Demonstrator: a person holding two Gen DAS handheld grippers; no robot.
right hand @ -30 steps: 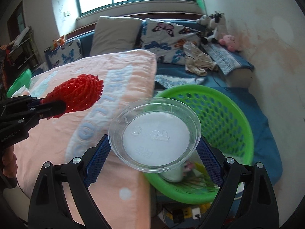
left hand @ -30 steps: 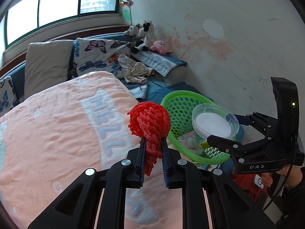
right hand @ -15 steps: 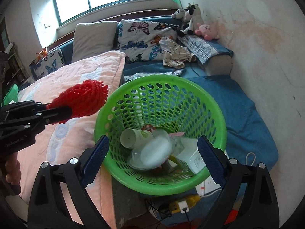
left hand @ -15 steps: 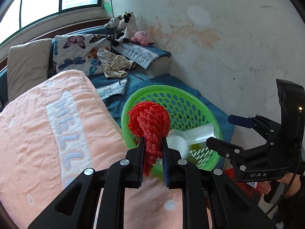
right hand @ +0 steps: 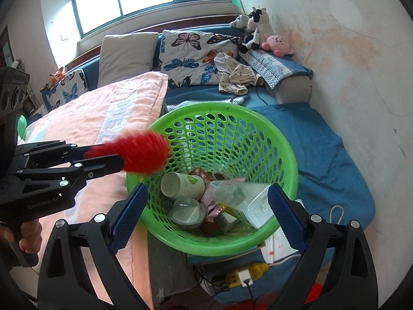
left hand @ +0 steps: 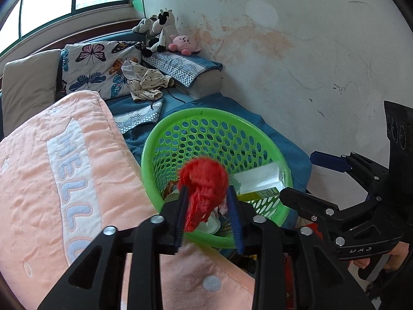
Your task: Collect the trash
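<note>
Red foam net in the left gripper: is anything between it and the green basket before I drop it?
Nothing visible blocks it. The red foam net in the left gripper is at the green basket rim, beside the pink blanket. The basket mouth is open, with trash only at the bottom. The right gripper is open at the near rim.

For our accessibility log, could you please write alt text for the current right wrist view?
The open right gripper hangs over a green basket holding a paper cup, a clear plastic container and other trash. At left, the left gripper brings a red foam net over the rim, beside a pink quilt.
</note>
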